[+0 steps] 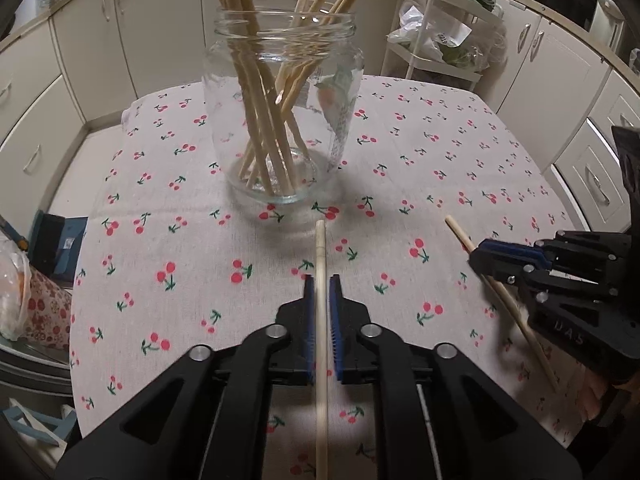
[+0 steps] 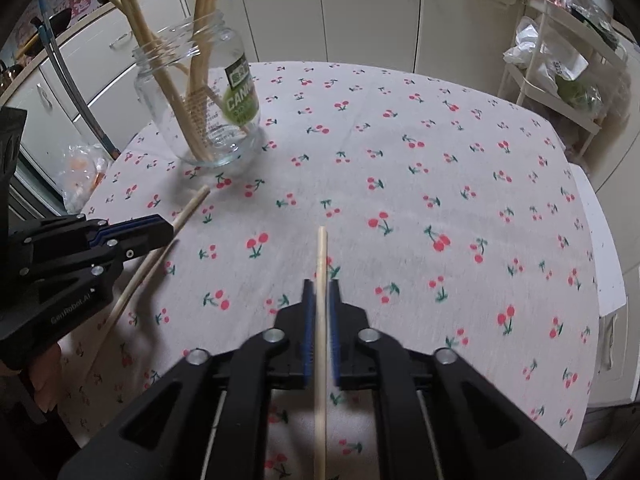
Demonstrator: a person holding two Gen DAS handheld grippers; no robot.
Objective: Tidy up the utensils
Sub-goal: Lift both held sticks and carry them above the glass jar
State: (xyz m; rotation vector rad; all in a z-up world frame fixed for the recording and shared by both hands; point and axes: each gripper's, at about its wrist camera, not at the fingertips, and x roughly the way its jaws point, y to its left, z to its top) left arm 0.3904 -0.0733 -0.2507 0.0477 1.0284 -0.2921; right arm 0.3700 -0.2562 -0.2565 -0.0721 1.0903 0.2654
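A clear glass jar (image 1: pixel 280 120) holding several pale wooden chopsticks stands on the cherry-print tablecloth (image 1: pixel 180 240), just ahead of my left gripper (image 1: pixel 321 292). That gripper is shut on one chopstick (image 1: pixel 320 240), whose tip points at the jar's base. In the right wrist view the same jar (image 2: pixel 200 100) is at the far left, showing a green label. My right gripper (image 2: pixel 321 292) is shut on another chopstick (image 2: pixel 321 248), low over the cloth. Each gripper also shows in the other's view: the right gripper (image 1: pixel 476 258) with its chopstick (image 1: pixel 520 320), and the left gripper (image 2: pixel 168 230) with its chopstick (image 2: pixel 192 204).
A white wire trolley (image 1: pixel 432 40) full of bags stands behind the table, seen also as the trolley (image 2: pixel 560 60) at the right. Cream cabinets (image 2: pixel 360 8) ring the room. A plastic bag (image 1: pixel 12 288) sits off the table's left edge.
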